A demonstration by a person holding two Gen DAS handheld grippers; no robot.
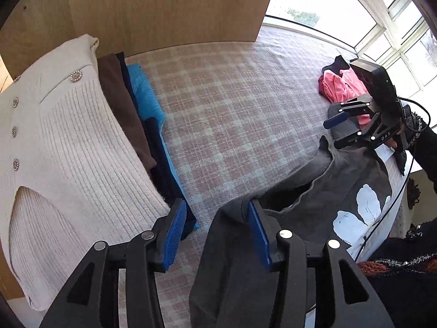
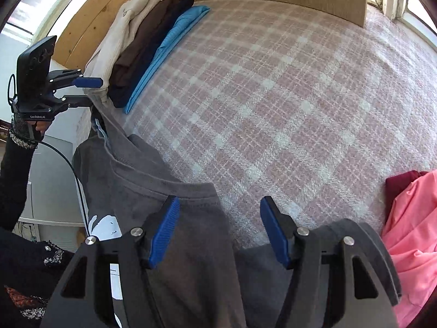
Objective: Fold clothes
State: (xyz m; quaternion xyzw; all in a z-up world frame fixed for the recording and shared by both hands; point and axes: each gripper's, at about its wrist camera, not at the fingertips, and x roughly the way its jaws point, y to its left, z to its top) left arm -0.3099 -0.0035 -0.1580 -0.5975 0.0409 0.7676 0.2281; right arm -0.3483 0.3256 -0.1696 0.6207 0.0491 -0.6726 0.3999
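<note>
Grey sweatshirt (image 1: 352,180) — white printed motif on the front, draped between the two grippers above the checked pink-and-white bed cover (image 1: 235,104), partly hanging off the bed's near edge.

Left gripper (image 1: 217,231) — jaws spread wide; the blue pad of one finger touches the sweatshirt's folded edge, the other stands free beside the stack. Not clamped on cloth.

Right gripper (image 2: 220,229) — jaws likewise apart; grey fabric lies across and under both fingers, collar band just ahead of the left pad. Nothing pinched between the pads.

Folded stack (image 2: 142,52) — cream ribbed cardigan with jewelled buttons on top, then brown, dark navy and bright blue pieces, set against the wooden headboard (image 1: 164,8).

Unfolded pile (image 2: 412,227) — pink garment over a dark red one, at the bed's far side, well apart from the stack.
</note>
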